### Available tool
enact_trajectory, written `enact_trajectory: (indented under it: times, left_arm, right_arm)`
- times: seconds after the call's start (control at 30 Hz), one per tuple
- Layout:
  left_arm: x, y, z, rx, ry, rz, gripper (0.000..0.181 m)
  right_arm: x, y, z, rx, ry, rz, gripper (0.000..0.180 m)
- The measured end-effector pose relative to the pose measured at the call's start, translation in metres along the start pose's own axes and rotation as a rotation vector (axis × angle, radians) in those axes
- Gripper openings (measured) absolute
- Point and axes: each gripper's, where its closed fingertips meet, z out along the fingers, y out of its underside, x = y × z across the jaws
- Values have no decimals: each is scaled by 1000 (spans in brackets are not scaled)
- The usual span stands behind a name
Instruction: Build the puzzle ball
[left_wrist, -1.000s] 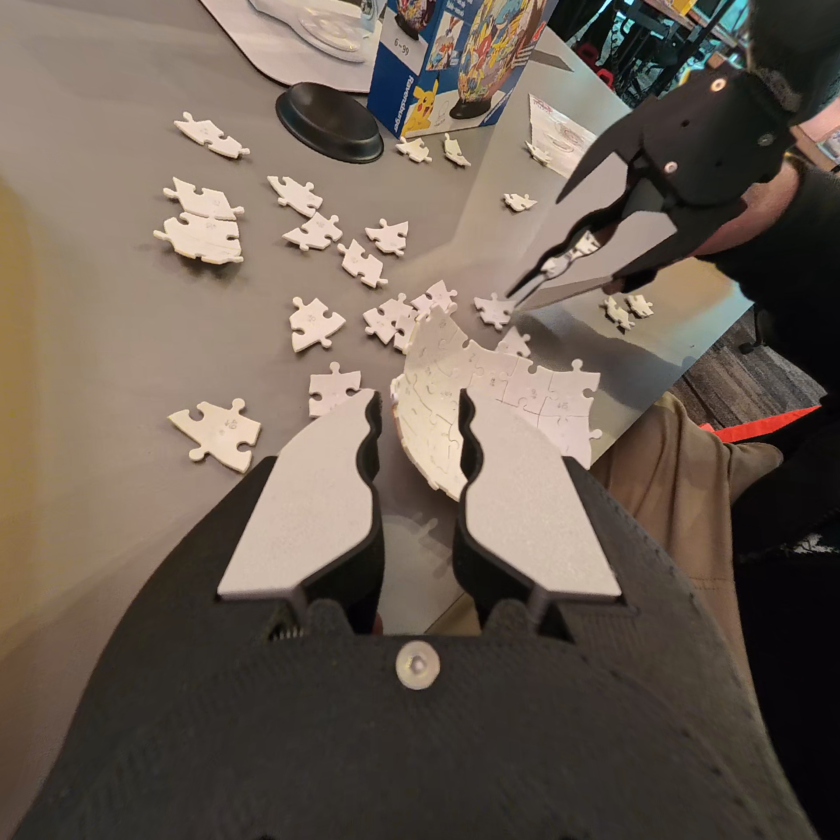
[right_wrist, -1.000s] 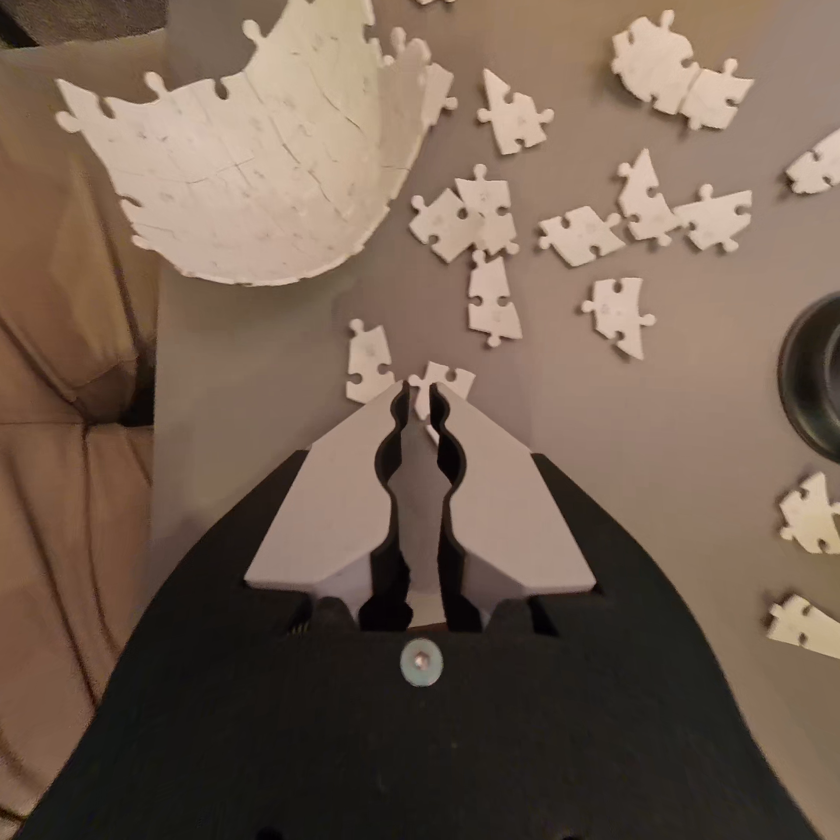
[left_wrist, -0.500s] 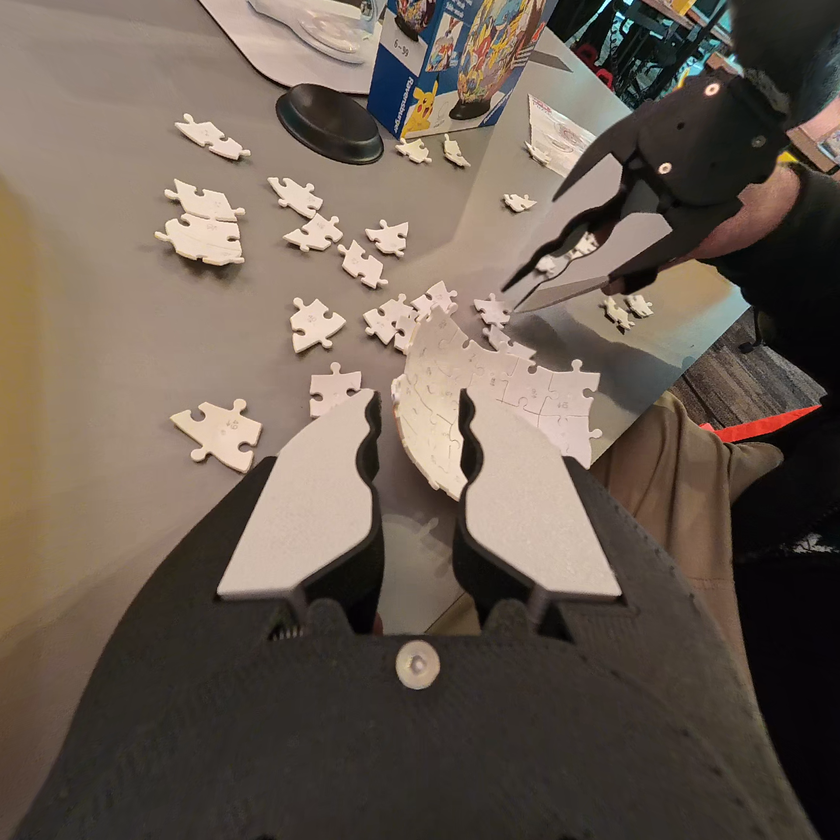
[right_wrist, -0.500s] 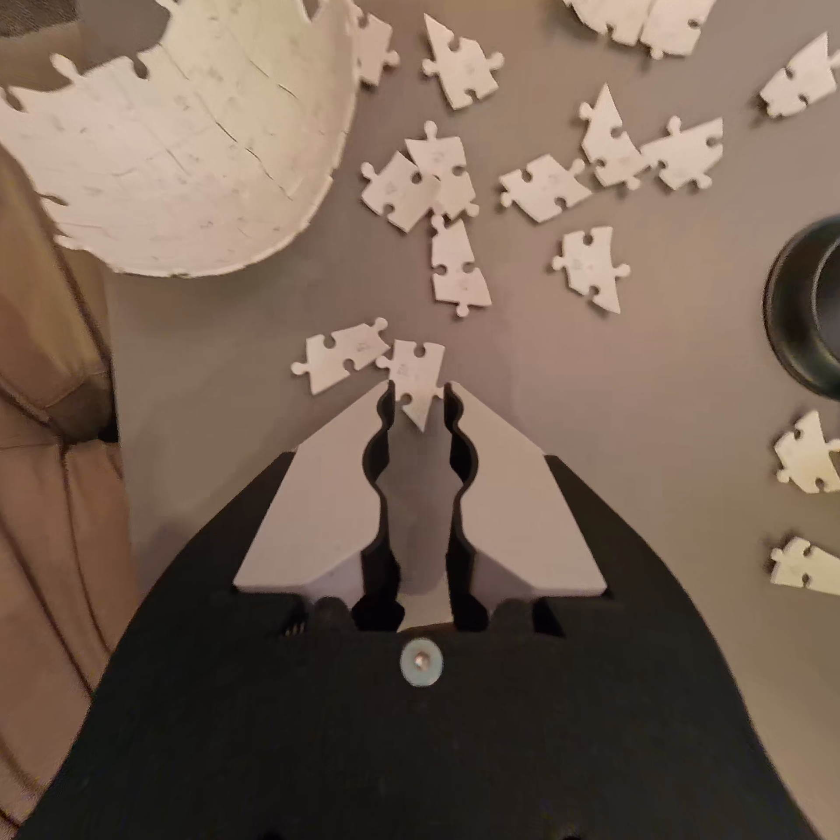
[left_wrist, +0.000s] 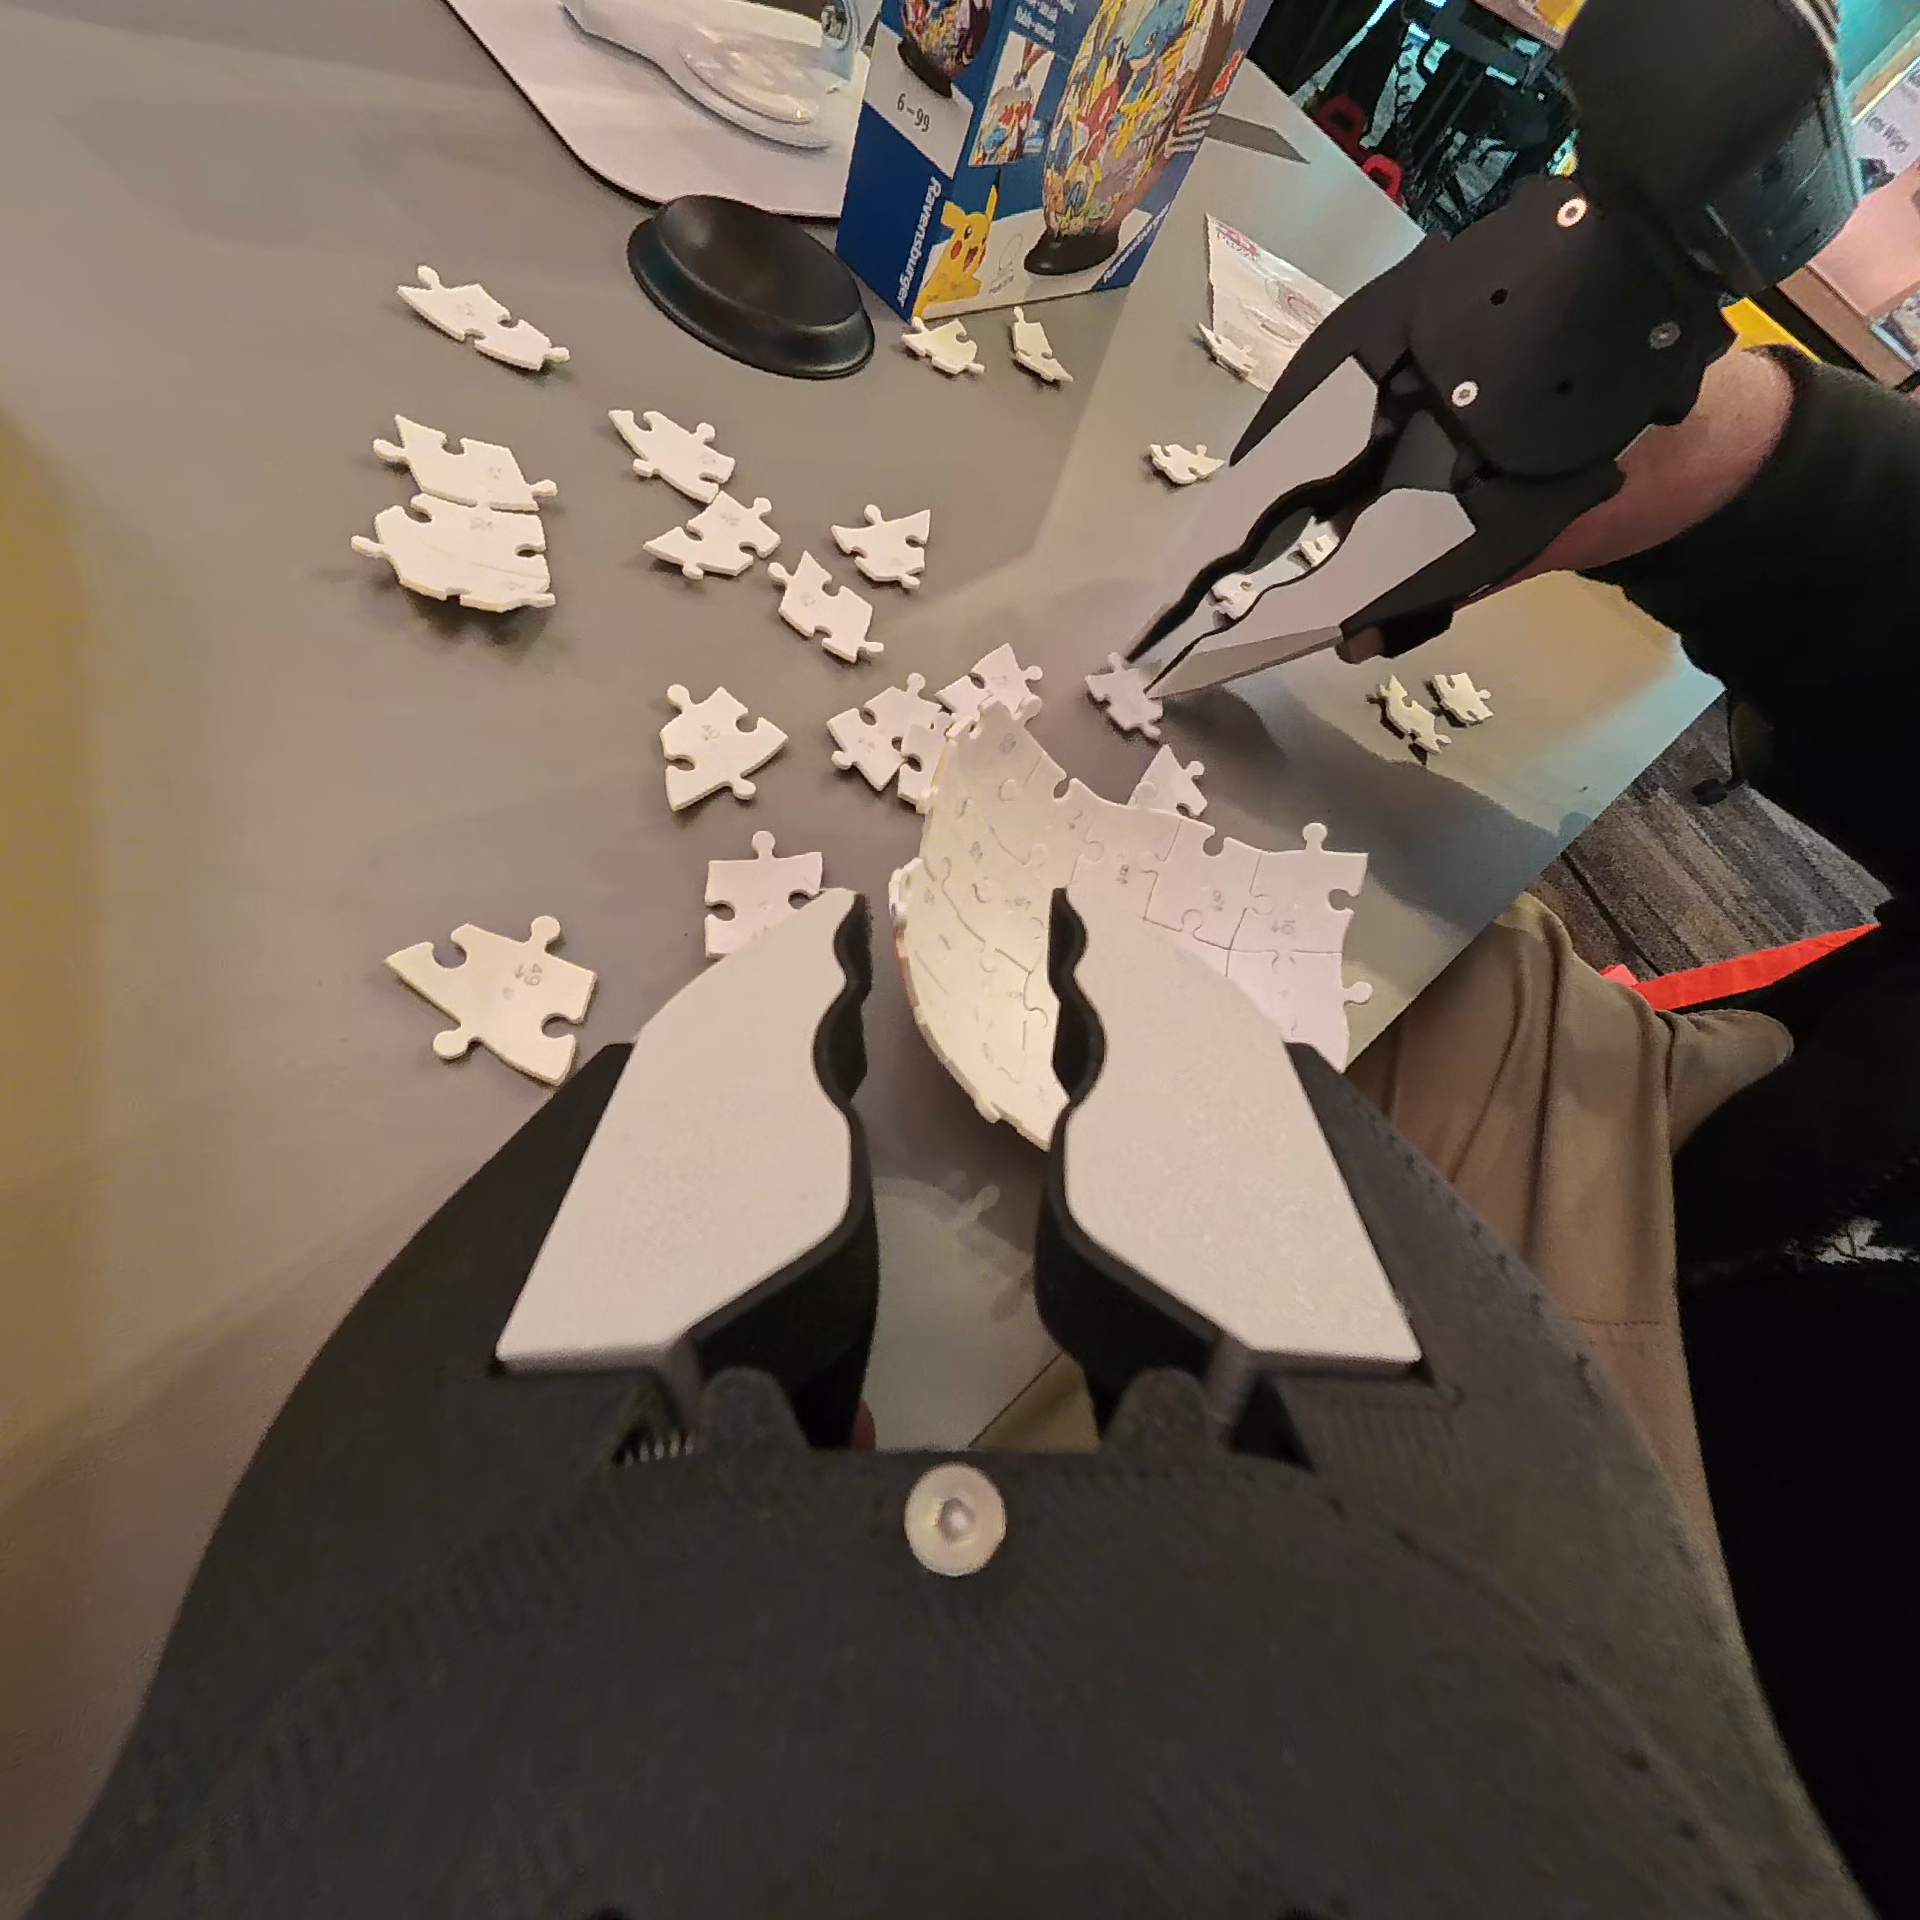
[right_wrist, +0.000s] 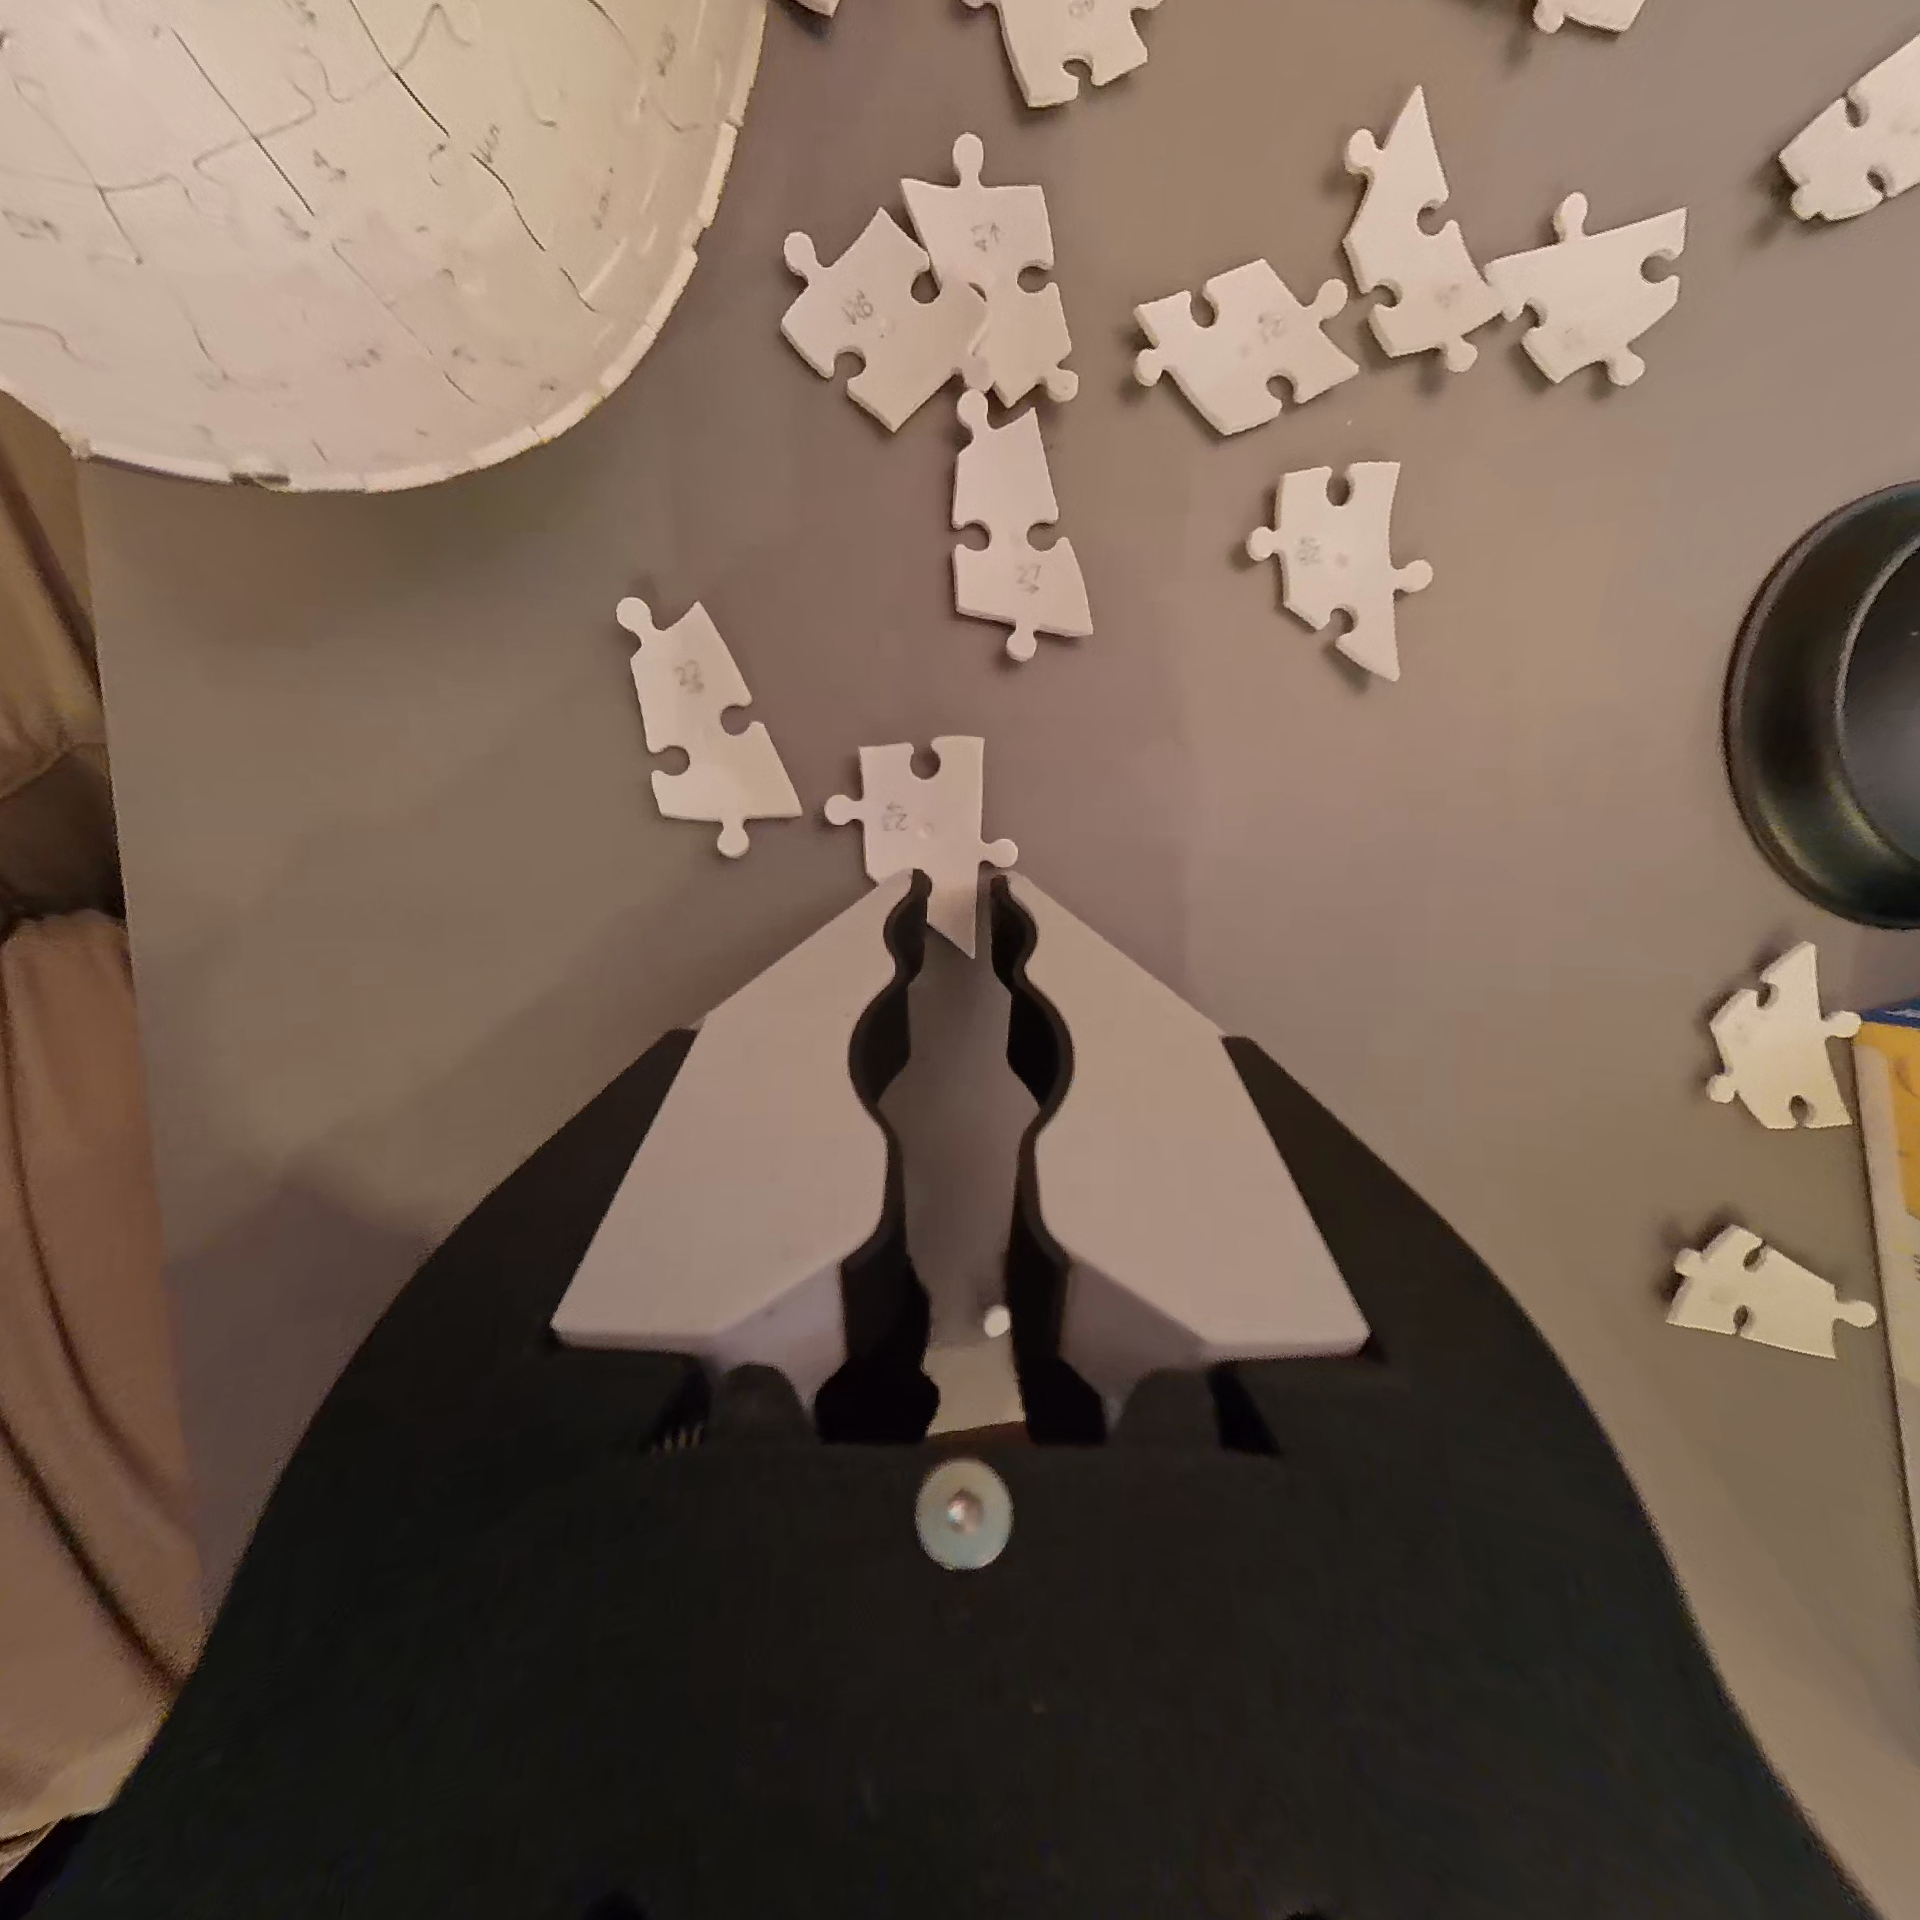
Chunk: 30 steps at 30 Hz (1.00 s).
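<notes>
Grey-faced and black-bodied, the right tool has its tips lowered onto a single white puzzle piece lying flat on the desk; its fingers stand a narrow gap apart, with the piece's pointed near end between them, though whether they actually pinch it cannot be told. Just left of that piece lies another loose piece, and more pieces are scattered beyond. The left tool is spread, holding nothing, with the curved, partly built puzzle ball shell standing at the desk's near edge right in front of its tips. Farther off sit a black round stand and the blue puzzle box.
</notes>
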Motion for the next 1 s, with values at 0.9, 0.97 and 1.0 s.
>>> enact_trajectory:
  times: [0.9,0.97,1.0]
  left_arm:
    - [-1,0,-1,-1,-9,4,32]
    - [-1,0,-1,-3,-7,6,32]
    - [0,0,-1,-4,-6,6,32]
  right_arm:
    - [-10,-12,6,-53,-65,-41,8]
    - [-11,-4,0,-73,-82,-64,7]
    - [-7,1,-4,-89,-72,-58,7]
